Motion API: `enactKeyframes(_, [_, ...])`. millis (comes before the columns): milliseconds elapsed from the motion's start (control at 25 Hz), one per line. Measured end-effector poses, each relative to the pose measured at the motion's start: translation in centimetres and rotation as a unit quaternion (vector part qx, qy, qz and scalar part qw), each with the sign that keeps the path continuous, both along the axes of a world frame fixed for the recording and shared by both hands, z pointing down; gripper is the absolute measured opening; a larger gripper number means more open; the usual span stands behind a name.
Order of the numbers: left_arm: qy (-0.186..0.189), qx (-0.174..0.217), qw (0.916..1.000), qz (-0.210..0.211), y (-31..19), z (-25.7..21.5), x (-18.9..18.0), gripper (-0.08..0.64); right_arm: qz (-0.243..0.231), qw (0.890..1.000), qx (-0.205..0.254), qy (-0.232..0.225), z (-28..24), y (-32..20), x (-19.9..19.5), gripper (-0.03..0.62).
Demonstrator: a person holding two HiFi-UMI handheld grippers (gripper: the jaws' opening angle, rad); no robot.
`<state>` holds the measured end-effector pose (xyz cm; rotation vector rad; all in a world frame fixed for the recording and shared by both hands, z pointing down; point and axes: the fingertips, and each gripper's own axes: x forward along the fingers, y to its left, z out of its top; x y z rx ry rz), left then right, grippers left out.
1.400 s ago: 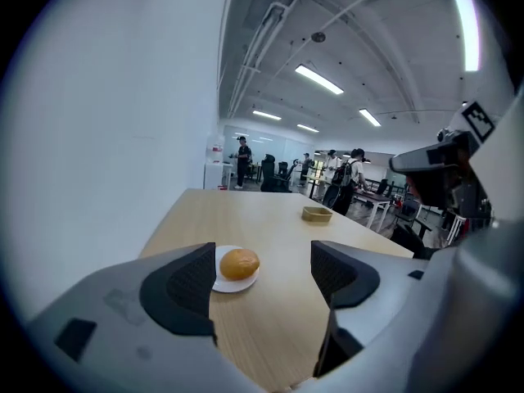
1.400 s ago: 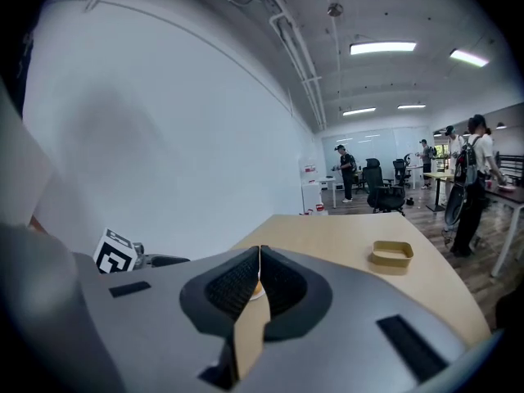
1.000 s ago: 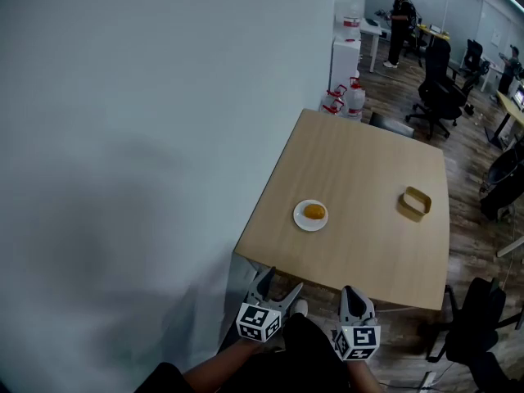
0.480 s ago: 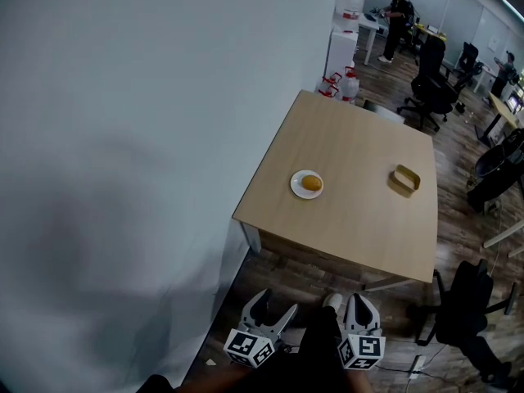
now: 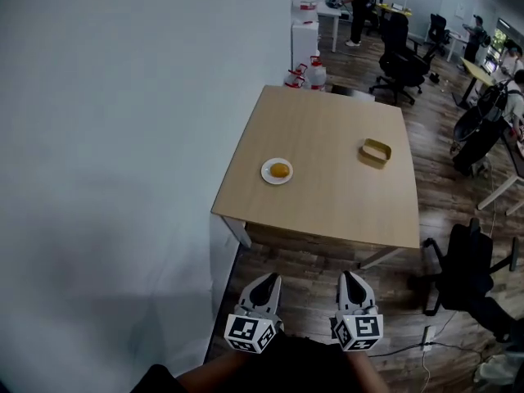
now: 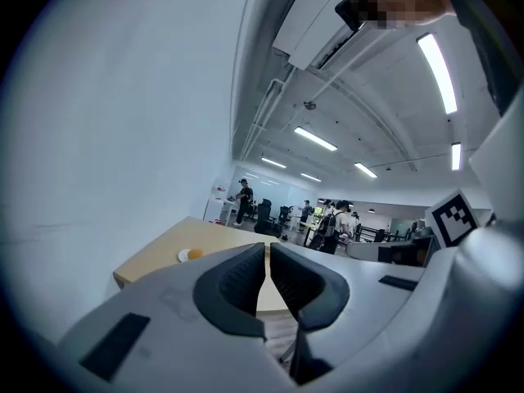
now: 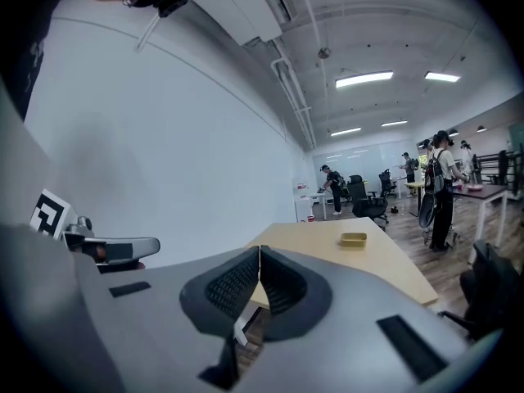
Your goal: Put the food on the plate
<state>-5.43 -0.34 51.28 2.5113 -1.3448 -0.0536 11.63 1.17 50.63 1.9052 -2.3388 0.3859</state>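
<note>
Head view: food (image 5: 280,169) on plate (image 5: 267,174); left tongs (image 5: 268,279) closing empty, right tongs (image 5: 350,276) together

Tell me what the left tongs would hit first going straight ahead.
Likely the near edge of the wooden table, with nothing before it; the left tongs, closing on nothing, are well short, and their height is unclear.

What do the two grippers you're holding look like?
The left gripper and right gripper are light grey, with dark ribbed pads inside their pointed jaws. Each carries a white cube printed with black square patterns. The person's clothes look dark.
</note>
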Motion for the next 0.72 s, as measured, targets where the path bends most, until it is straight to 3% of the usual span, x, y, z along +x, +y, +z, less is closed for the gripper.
enactKeyframes(400, [0.009,-0.008,0.9993,0.034,2.3,-3.4,10.8,0.025,0.031,0.999,0.023,0.021,-3.8,5.1,10.3,0.061])
enactKeyframes(720, [-0.012,0.018,0.9992,0.034,3.9,-4.9,14.8,0.025,0.05,0.997,0.029,0.045,-5.1,7.5,16.4,0.061])
